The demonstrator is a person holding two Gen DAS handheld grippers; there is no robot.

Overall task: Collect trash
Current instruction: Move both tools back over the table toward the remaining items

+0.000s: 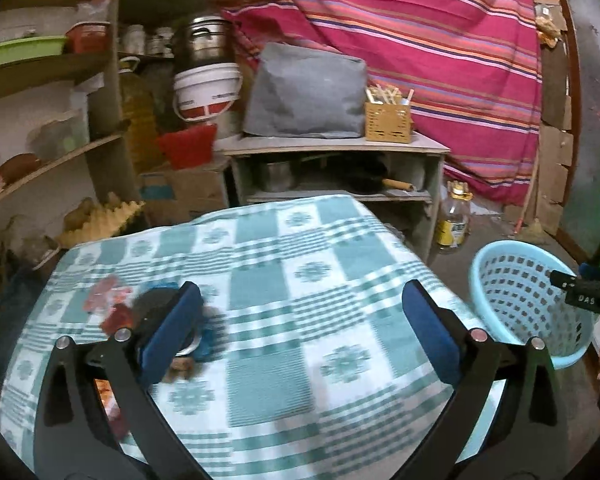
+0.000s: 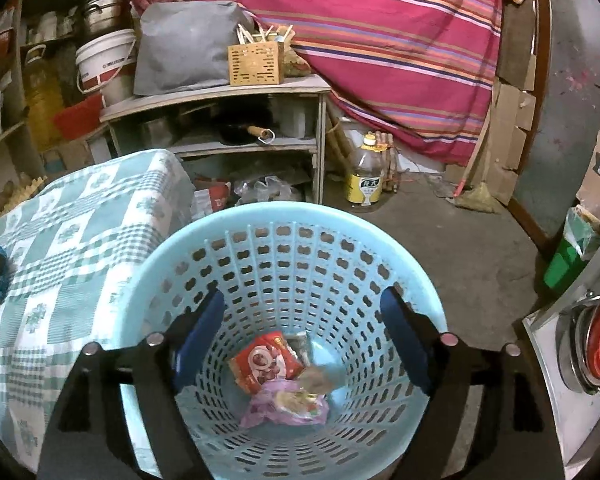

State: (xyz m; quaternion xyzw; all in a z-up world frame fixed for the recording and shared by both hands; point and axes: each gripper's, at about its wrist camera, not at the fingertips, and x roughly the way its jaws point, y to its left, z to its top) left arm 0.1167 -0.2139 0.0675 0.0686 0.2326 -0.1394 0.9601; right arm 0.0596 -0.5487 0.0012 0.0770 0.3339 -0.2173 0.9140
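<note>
A light blue perforated basket (image 2: 284, 248) stands on the floor right of the table; it also shows in the left wrist view (image 1: 528, 300). In it lie a red wrapper (image 2: 264, 362), a pink wrapper (image 2: 284, 404) and a clear wrapper (image 2: 320, 380). My right gripper (image 2: 302, 336) is open and empty above the basket mouth. My left gripper (image 1: 300, 328) is open and empty over the checked tablecloth (image 1: 284, 320). A dark round can with blue trash (image 1: 160, 308) and blurred red wrappers (image 1: 108, 300) lie by its left finger (image 1: 172, 332).
A low shelf unit (image 1: 332, 148) with a grey bag and a yellow utensil box stands behind the table. An oil bottle (image 2: 366, 176) stands on the floor. Shelves with pots and buckets fill the left. A striped red cloth hangs behind. A metal appliance (image 2: 580, 360) is at the right.
</note>
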